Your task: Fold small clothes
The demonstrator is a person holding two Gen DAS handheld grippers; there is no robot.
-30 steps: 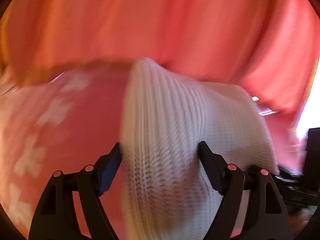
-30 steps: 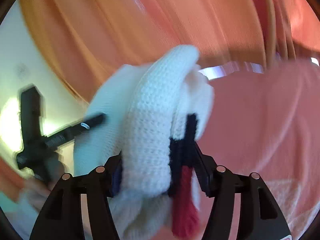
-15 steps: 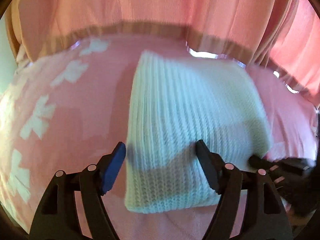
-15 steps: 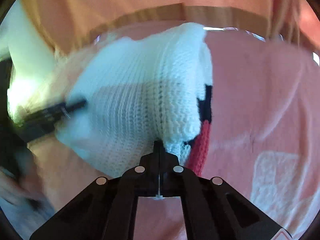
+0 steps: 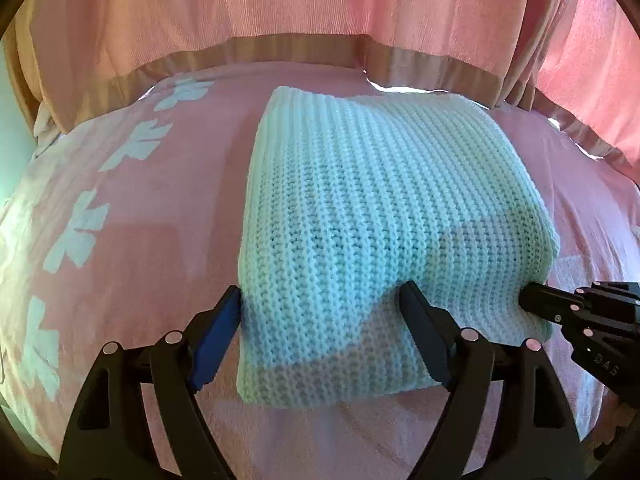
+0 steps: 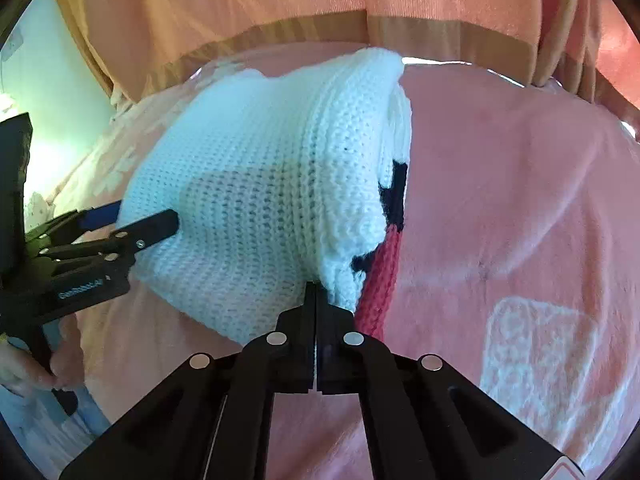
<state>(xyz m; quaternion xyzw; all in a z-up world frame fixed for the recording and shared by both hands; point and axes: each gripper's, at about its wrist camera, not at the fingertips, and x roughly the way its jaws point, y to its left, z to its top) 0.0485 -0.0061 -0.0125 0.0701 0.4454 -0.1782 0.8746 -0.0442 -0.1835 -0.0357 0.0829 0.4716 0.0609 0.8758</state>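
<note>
A folded white knit sweater (image 5: 384,216) lies flat on the pink blanket (image 5: 152,240). It also shows in the right wrist view (image 6: 272,184), with a black and red knit part (image 6: 384,264) at its right edge. My left gripper (image 5: 320,312) is open, its fingers straddling the sweater's near left corner without holding it. My right gripper (image 6: 315,292) is shut, its tips touching the sweater's near right edge; I cannot see cloth between them. The right gripper also shows in the left wrist view (image 5: 532,304), and the left gripper in the right wrist view (image 6: 144,220).
The pink blanket has white cross-shaped patterns (image 5: 88,228) along its left side and a white square patch (image 6: 536,352) at the right. A pink-orange curtain (image 5: 320,4) with a tan band hangs behind the bed.
The sweater went from held up in the air to lying flat on the blanket. My right gripper closed. My left gripper stayed open, and the sweater now lies between its fingers.
</note>
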